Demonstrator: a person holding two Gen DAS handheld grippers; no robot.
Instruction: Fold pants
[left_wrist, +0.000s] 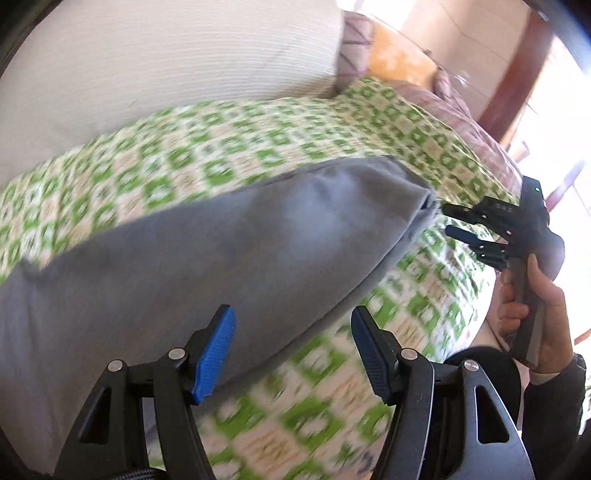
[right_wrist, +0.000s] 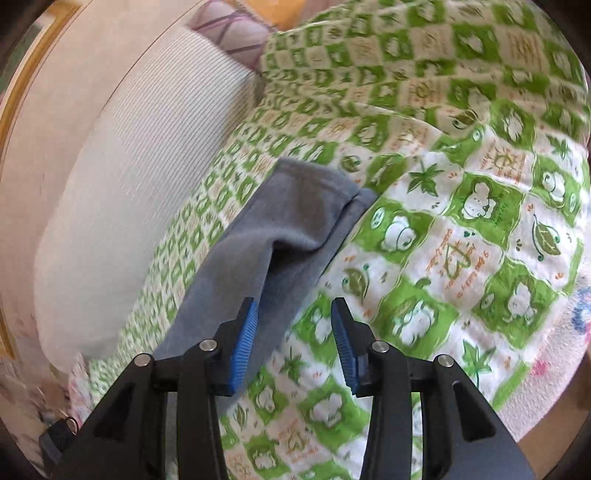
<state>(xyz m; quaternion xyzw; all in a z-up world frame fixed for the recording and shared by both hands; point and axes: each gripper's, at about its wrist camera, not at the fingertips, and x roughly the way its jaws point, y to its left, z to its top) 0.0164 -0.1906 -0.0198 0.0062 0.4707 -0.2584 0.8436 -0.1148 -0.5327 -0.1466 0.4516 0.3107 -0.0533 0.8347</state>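
Observation:
Grey pants (left_wrist: 207, 254) lie folded lengthwise on a green-and-white patterned bedspread (left_wrist: 280, 136). My left gripper (left_wrist: 293, 325) is open and empty, hovering just above the near edge of the pants. In the left wrist view my right gripper (left_wrist: 448, 221) is open and empty beside the far end of the pants, held by a hand (left_wrist: 535, 306). In the right wrist view the pants (right_wrist: 280, 236) run away from me with the top layer lying loosely over the lower one, and my right gripper (right_wrist: 293, 314) is open over their near edge.
A large cream ribbed pillow (left_wrist: 166, 66) lies beyond the pants; it also shows in the right wrist view (right_wrist: 122, 184). A purple patterned cushion (right_wrist: 236, 33) sits behind it. The bedspread (right_wrist: 461, 221) spreads wide to the right. A wooden bed post (left_wrist: 517, 62) stands at the far right.

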